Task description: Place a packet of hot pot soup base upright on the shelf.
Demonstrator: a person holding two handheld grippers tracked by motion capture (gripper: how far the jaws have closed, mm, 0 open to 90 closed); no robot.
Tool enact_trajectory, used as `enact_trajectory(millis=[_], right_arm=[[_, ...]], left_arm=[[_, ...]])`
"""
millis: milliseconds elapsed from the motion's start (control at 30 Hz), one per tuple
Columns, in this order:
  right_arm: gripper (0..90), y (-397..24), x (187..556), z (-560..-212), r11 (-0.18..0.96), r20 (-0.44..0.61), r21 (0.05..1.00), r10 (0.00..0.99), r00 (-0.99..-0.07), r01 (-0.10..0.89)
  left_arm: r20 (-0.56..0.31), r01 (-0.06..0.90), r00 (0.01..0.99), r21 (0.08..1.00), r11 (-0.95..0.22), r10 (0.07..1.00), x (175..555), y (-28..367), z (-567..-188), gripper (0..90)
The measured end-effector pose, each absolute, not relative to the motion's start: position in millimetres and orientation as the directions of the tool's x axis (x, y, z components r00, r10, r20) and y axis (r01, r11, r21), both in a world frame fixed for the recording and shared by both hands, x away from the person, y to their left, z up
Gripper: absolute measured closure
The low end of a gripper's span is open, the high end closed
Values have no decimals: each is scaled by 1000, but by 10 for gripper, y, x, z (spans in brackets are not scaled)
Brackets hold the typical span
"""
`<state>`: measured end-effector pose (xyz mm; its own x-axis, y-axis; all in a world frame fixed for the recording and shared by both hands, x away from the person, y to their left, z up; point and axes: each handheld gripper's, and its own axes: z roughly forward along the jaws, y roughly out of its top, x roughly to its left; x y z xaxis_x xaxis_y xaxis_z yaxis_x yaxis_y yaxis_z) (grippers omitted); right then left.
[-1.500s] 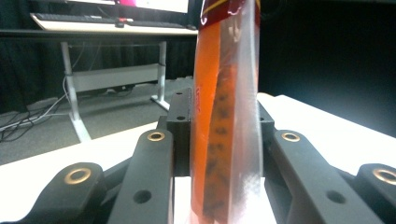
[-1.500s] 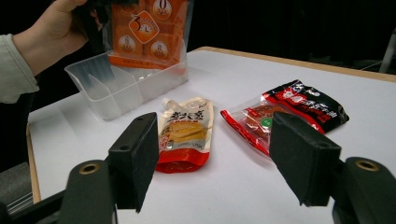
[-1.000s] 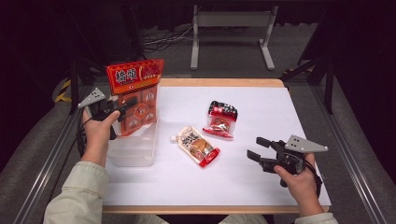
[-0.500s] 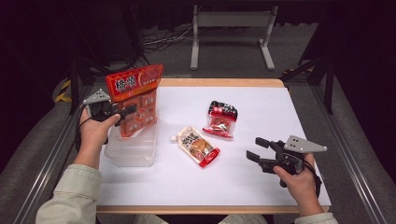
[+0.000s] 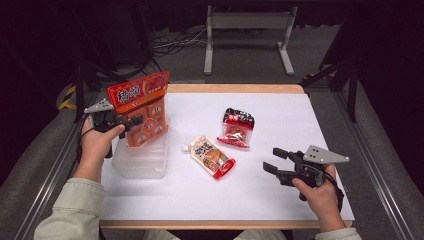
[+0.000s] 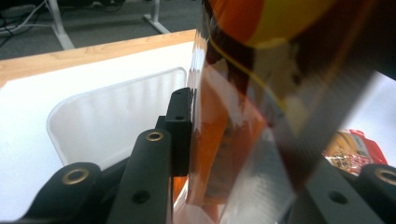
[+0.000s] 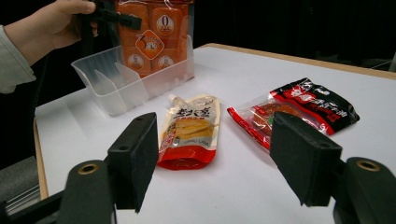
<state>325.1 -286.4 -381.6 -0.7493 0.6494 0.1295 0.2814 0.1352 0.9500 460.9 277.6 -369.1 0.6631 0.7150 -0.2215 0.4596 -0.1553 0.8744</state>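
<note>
Open right tool (image 7: 212, 158), spout pouch (image 7: 189, 130), red-black packet (image 7: 299, 112), clear bin (image 7: 116, 84), orange bag (image 7: 152, 39)

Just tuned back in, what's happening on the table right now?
A person is packing snack packs into a clear bin. The left tongs are shut on an orange bag, holding it upright with its lower end inside the bin at the table's left side. The right tongs are open and hover over the white table, holding nothing. A spout pouch and a red-black packet lie flat on the table between the bin and the right tongs.
</note>
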Motion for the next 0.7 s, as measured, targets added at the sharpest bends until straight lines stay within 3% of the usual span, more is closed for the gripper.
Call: enact_trajectory(millis=[700], right_arm=[[329, -2838, 3252, -3833, 142, 131, 948, 643, -755, 286]], left_arm=[[-214, 488, 640, 855, -175, 738, 4538, 2921, -3839, 705]])
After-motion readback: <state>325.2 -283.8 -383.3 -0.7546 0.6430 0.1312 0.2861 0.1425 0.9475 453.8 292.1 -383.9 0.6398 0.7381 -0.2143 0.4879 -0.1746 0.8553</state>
